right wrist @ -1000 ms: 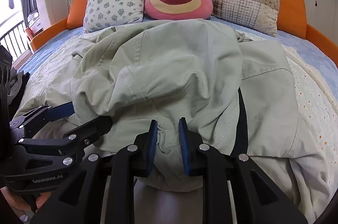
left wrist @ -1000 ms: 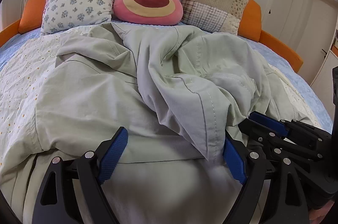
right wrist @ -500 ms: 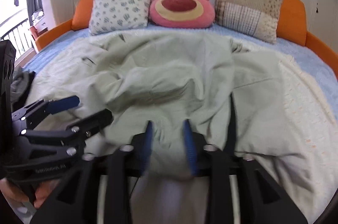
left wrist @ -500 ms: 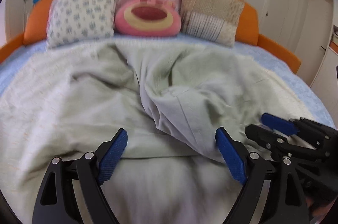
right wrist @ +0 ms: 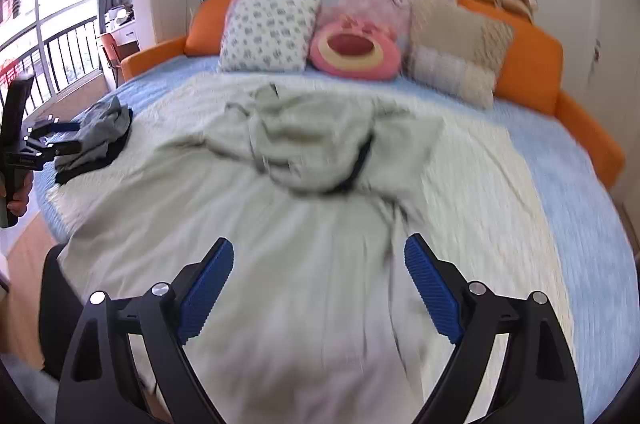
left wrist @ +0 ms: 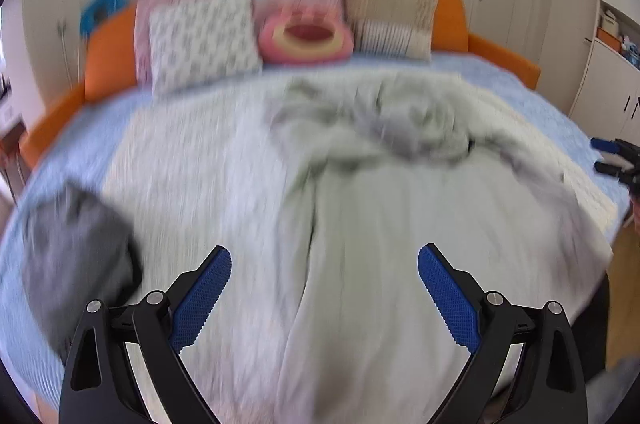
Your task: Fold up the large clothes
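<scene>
A large pale green garment (left wrist: 380, 192) lies spread over the bed, bunched at its far end near the pillows; it also shows in the right wrist view (right wrist: 312, 184). Both views are motion-blurred. My left gripper (left wrist: 324, 298) is open and empty, held above the near end of the garment. My right gripper (right wrist: 319, 290) is open and empty too, above the garment's near end. Each gripper shows at the edge of the other's view: the right gripper (left wrist: 612, 158) at the far right, the left gripper (right wrist: 44, 140) at the far left.
A dark grey pile of clothes (left wrist: 76, 252) lies at the bed's left edge, also in the right wrist view (right wrist: 96, 140). Pillows (right wrist: 272, 32) and a pink plush cushion (right wrist: 356, 50) line the orange headboard (right wrist: 528, 64). Wooden floor (right wrist: 28, 272) lies beside the bed.
The right gripper has opened and let go of the garment. Both grippers have pulled back and up from the bed and moved apart. The garment has dropped flatter on the bed.
</scene>
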Tool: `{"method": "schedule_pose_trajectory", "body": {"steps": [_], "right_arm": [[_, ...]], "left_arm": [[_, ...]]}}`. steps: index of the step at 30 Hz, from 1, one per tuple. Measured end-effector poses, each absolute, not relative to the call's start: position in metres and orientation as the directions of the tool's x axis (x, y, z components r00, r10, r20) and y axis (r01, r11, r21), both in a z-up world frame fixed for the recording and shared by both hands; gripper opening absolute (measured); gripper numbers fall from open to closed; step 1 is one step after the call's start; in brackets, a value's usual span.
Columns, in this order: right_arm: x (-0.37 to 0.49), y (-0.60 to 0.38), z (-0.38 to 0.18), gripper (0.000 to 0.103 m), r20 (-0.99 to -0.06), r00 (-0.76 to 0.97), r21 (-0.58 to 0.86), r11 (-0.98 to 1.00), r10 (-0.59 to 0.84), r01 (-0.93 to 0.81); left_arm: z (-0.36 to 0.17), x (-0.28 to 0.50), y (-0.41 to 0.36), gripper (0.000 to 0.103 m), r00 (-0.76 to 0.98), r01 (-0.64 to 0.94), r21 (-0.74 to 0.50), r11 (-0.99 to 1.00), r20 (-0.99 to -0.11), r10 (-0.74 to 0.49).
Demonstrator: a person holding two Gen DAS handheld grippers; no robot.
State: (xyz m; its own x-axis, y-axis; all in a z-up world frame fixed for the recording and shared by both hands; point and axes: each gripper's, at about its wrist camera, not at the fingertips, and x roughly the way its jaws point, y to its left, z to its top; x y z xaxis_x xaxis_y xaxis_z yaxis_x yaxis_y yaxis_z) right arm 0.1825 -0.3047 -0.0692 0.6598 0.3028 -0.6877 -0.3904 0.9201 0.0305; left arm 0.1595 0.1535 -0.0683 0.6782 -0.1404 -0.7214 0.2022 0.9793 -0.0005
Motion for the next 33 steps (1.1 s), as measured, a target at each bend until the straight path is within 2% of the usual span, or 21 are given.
{"method": "schedule_pose_trajectory", "body": {"steps": [2,4,12,17,20,26,28,30,31,32,33], "right_arm": [[0.174,-0.320,-0.078,0.087,-0.715,0.638,0.051,0.932,0.284,-0.358],[0.168,-0.331,-0.088,0.087,-0.736,0.615,0.080,0.939,0.282,-0.334],[0.154,-0.330,-0.117,0.087,-0.771,0.545,0.158,0.927,0.331,-0.339],[0.152,-0.324,-0.131,0.087,-0.799,0.502,0.160,0.922,0.330,-0.351],[0.152,-0.318,-0.137,0.087,-0.808,0.481,0.170,0.917,0.340,-0.361],[0.149,-0.325,-0.131,0.086,-0.806,0.492,0.145,0.916,0.328,-0.374],[0.149,-0.337,-0.130,0.086,-0.809,0.482,0.170,0.919,0.336,-0.356],[0.147,-0.354,-0.131,0.086,-0.813,0.466,0.218,0.925,0.349,-0.312],[0.145,-0.365,-0.134,0.086,-0.814,0.445,0.269,0.922,0.372,-0.278],[0.141,-0.376,-0.137,0.086,-0.812,0.423,0.322,0.913,0.403,-0.251],[0.138,-0.383,-0.138,0.086,-0.809,0.412,0.351,0.907,0.420,-0.234]], "left_arm": [[-0.099,0.146,0.177,0.096,0.604,0.188,-0.049,0.981,-0.782,-0.154],[-0.121,0.137,0.189,0.096,0.562,0.185,-0.098,0.978,-0.805,-0.187],[-0.197,0.129,0.199,0.096,0.470,0.170,-0.307,0.936,-0.810,-0.351],[-0.206,0.105,0.166,0.096,0.436,0.265,-0.299,0.917,-0.811,-0.391],[-0.207,0.089,0.157,0.096,0.436,0.266,-0.273,0.925,-0.822,-0.368],[-0.212,0.082,0.179,0.094,0.427,0.161,-0.402,0.902,-0.795,-0.431],[-0.213,0.081,0.183,0.086,0.436,0.146,-0.418,0.897,-0.787,-0.438],[-0.215,0.082,0.187,0.070,0.438,0.114,-0.430,0.895,-0.787,-0.434],[-0.217,0.083,0.190,0.066,0.442,0.097,-0.444,0.891,-0.783,-0.438],[-0.218,0.081,0.193,0.054,0.447,0.087,-0.455,0.886,-0.778,-0.443],[-0.218,0.079,0.195,0.037,0.452,0.078,-0.461,0.884,-0.774,-0.444]]}}
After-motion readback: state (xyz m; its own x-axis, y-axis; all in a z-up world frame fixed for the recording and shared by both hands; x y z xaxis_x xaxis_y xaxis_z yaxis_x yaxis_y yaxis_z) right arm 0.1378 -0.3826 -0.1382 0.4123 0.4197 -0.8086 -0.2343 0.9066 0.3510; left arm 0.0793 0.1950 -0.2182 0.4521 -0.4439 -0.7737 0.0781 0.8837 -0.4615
